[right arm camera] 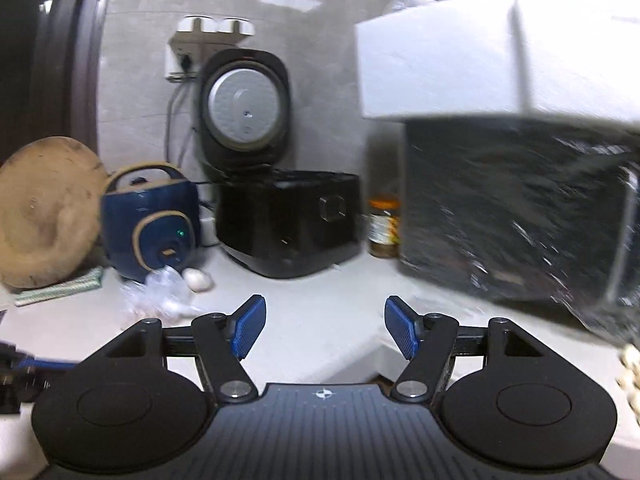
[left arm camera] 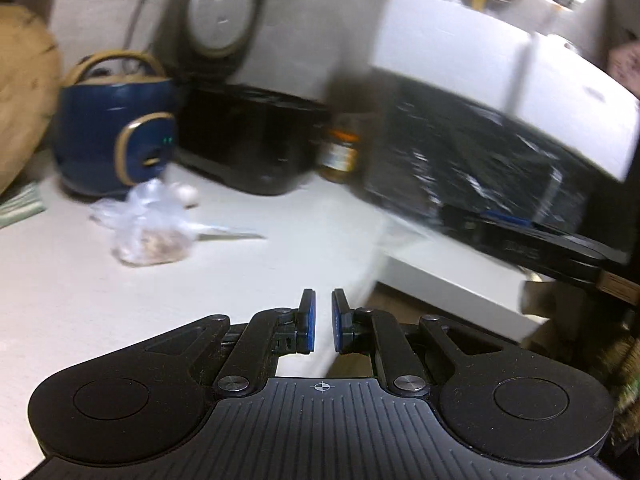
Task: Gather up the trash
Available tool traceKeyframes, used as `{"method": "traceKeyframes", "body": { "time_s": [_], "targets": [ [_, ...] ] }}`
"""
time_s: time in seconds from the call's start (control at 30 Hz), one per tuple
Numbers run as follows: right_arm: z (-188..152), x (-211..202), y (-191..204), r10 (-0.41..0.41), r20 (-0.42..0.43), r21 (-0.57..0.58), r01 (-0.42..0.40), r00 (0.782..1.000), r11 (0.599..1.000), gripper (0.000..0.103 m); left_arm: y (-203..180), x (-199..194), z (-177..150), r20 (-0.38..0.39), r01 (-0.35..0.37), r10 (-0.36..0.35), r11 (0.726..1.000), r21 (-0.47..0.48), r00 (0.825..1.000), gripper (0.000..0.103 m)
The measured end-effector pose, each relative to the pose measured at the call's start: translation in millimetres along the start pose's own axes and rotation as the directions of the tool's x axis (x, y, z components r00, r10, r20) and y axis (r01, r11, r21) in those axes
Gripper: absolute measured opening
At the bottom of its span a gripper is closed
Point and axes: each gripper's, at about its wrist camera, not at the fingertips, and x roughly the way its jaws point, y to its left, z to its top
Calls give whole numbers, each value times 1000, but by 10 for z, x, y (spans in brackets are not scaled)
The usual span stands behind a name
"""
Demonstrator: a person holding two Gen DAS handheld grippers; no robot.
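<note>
A crumpled clear plastic bag [left arm camera: 146,228] with brownish scraps inside lies on the white counter [left arm camera: 80,300], in front of a blue rice cooker [left arm camera: 114,136]. It also shows in the right wrist view [right arm camera: 158,294], low left. A small white round thing [left arm camera: 187,195] lies beside it, also in the right wrist view [right arm camera: 197,280]. My left gripper [left arm camera: 323,320] is nearly shut with a narrow gap and holds nothing, to the right of and nearer than the bag. My right gripper [right arm camera: 325,328] is open and empty above the counter.
A black rice cooker [right arm camera: 288,220] with raised lid stands at the back. A jar [right arm camera: 383,228] stands beside a black oven [right arm camera: 520,216] with a white box [right arm camera: 500,52] on top. A round wooden board [right arm camera: 44,212] leans at left. The counter edge [left arm camera: 360,308] drops off right of my left gripper.
</note>
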Motion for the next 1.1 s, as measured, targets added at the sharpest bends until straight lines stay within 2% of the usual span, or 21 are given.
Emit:
{"method": "traceKeyframes", "body": {
  "time_s": [0.13, 0.3, 0.47, 0.57, 0.7, 0.77, 0.83, 0.87, 0.93, 1.03, 1.07, 1.1],
  "targets": [
    [181, 136, 115, 7, 16, -36, -7, 1000, 999, 70, 432, 100, 216, -43, 5, -8, 998, -57, 999, 11],
    [243, 374, 207, -3, -2, -99, 3, 1000, 995, 76, 1069, 225, 568, 33, -46, 49, 996, -75, 998, 11],
    [118, 797, 215, 16, -90, -87, -24, 996, 996, 77, 1546, 731, 899, 79, -139, 148, 985, -107, 986, 11],
    [-16, 1063, 211, 40, -170, -49, -49, 985, 998, 77, 1761, 1139, 1014, 43, -140, 147, 980, -142, 988, 12],
    [-210, 1249, 202, 68, -243, -26, -76, 968, 997, 77, 1844, 1634, 950, -53, -152, 145, 977, -147, 988, 12],
    [-269, 1250, 200, 86, -245, -34, -97, 966, 995, 77, 1812, 1765, 876, -113, -125, 108, 980, -152, 988, 12],
    [-300, 1215, 221, 134, -234, -54, -150, 963, 987, 77, 1759, 1759, 764, -157, -59, 30, 982, -182, 987, 12],
    [-297, 1208, 238, 153, -228, -66, -172, 961, 983, 77, 1711, 1742, 711, -182, -7, -30, 979, -202, 983, 12],
    [-303, 1181, 321, 189, -211, -96, -213, 959, 972, 77, 1591, 1696, 626, -222, 78, -127, 973, -216, 967, 12],
    [-302, 1213, 447, 222, -200, -110, -247, 954, 963, 77, 1352, 1616, 559, -274, 188, -230, 967, -172, 934, 12],
    [-297, 1237, 475, 232, -200, -105, -257, 952, 961, 77, 1307, 1591, 583, -263, 201, -238, 966, -160, 935, 12],
    [-309, 1259, 500, 242, -201, -97, -266, 949, 959, 77, 1279, 1558, 636, -230, 191, -221, 970, -149, 948, 12]
  ]
}}
